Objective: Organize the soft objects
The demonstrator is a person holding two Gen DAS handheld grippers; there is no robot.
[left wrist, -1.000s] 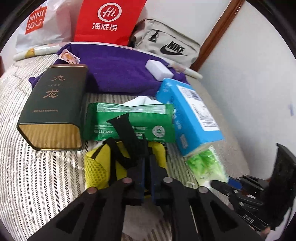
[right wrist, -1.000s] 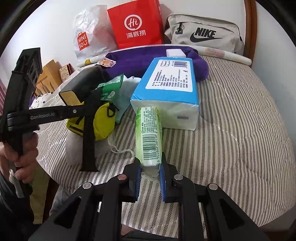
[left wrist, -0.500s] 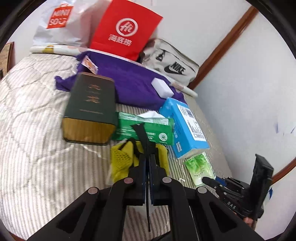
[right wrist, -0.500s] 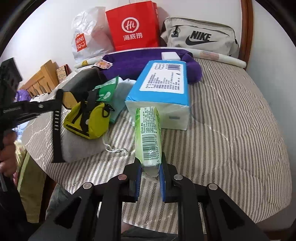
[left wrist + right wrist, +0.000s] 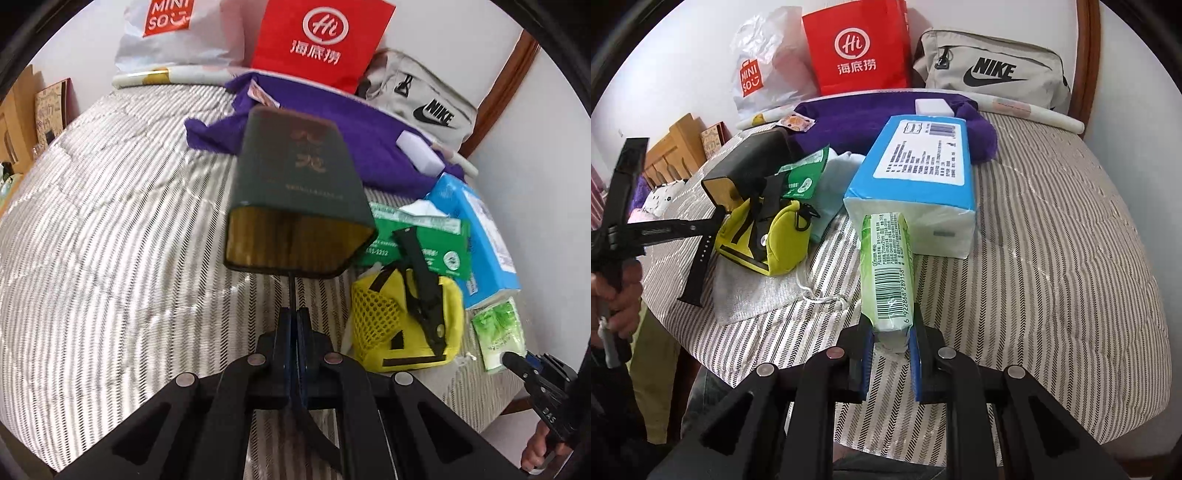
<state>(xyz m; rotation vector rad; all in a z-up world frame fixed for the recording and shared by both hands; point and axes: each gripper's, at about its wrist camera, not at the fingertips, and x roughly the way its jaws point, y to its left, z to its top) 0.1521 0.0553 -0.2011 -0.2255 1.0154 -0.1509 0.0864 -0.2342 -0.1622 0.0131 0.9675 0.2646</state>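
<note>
My left gripper (image 5: 294, 325) is shut on a thin black strap (image 5: 291, 291), seen edge-on in the left wrist view; in the right wrist view the strap (image 5: 700, 266) hangs from that gripper (image 5: 713, 225) left of the yellow pouch (image 5: 764, 236). The yellow pouch (image 5: 402, 321) lies on the bed with another black strap across it. My right gripper (image 5: 890, 343) is shut on a small green tissue pack (image 5: 886, 269), its far end against the blue tissue pack (image 5: 919, 177). A green wet-wipe pack (image 5: 417, 240) lies behind the pouch.
A dark green tin box (image 5: 295, 199) lies on the striped bed (image 5: 110, 258). A purple cloth (image 5: 332, 122) with a white sponge (image 5: 419, 151) lies behind. A red bag (image 5: 857, 48), Miniso bag (image 5: 764, 66) and Nike bag (image 5: 990, 70) line the wall.
My left gripper has pulled left, away from the yellow pouch, with a black strap in it. My right gripper keeps the green tissue pack in much the same place.
</note>
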